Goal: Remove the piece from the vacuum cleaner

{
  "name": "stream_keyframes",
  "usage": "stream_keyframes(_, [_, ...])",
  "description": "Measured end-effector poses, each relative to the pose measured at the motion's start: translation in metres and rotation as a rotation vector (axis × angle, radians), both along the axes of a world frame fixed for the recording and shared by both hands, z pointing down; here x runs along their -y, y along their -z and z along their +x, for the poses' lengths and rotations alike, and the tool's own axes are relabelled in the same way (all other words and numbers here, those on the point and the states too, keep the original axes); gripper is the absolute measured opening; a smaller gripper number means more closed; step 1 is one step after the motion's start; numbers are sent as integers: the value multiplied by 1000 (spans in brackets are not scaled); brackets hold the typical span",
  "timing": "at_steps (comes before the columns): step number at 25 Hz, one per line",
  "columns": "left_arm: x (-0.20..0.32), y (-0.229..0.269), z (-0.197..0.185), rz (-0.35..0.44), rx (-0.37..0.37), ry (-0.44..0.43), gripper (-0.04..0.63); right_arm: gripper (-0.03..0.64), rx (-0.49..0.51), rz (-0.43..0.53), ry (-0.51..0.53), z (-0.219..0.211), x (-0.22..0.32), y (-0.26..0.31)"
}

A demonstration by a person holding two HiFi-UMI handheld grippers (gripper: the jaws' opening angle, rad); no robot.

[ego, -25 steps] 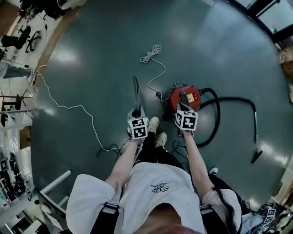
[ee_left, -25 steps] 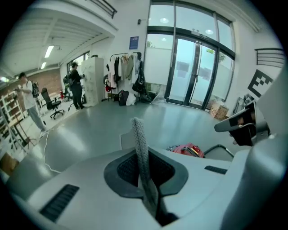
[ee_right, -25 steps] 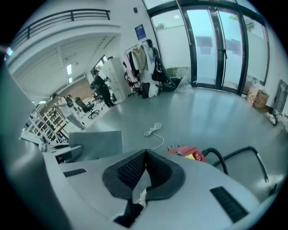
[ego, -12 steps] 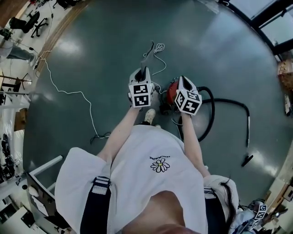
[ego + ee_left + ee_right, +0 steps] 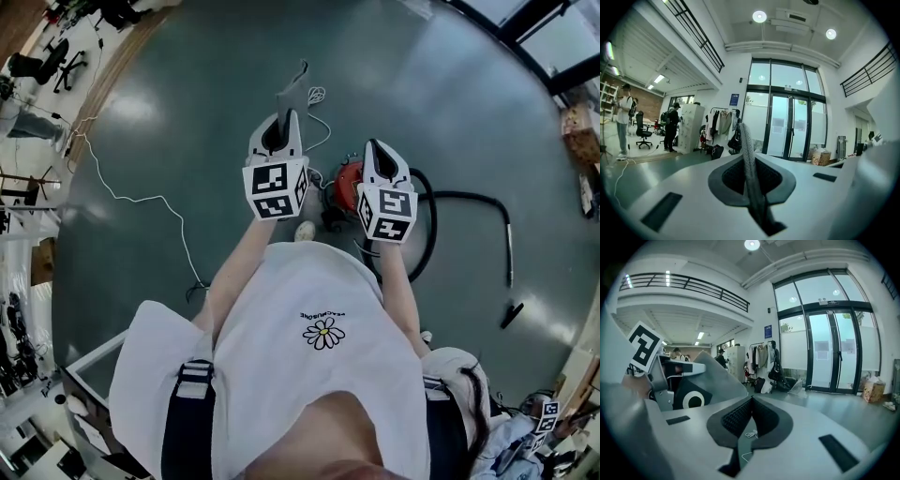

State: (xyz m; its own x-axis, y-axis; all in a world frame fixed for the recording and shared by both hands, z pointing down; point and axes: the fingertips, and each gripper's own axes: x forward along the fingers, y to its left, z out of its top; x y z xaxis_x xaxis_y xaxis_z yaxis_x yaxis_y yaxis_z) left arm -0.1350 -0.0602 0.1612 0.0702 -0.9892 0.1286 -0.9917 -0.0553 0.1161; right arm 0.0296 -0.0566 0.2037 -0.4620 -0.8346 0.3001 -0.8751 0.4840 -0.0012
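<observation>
The red vacuum cleaner [image 5: 345,184] stands on the green floor, below and between my two grippers. Its black hose [image 5: 469,197] curves off to the right and ends in a nozzle [image 5: 512,314]. My left gripper [image 5: 281,124] is raised and shut on a narrow dark flat piece [image 5: 297,77] that sticks out past its tips. In the left gripper view the piece [image 5: 746,140] stands on edge, squeezed between the dark pads of the left gripper [image 5: 751,161]. My right gripper [image 5: 376,150] hovers over the vacuum. Its jaws [image 5: 751,399] meet at the tips with nothing between them.
A coiled white cord [image 5: 314,98] lies beyond the vacuum, and a thin white cable [image 5: 141,200] trails left. Glass doors [image 5: 787,126], a coat rack [image 5: 723,124] and standing people [image 5: 671,126] are ahead. Office chairs [image 5: 52,66] stand far left. My shoe [image 5: 305,231] is beside the vacuum.
Both grippers have risen from near the floor and tipped up towards level. The left one has carried the dark piece up with it, clear of the vacuum.
</observation>
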Motion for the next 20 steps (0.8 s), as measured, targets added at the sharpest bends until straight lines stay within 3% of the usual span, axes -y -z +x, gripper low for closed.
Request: stream_keyframes(20, [-21, 13, -3, 17, 15, 14, 15, 12, -9, 48, 49, -2, -25, 17])
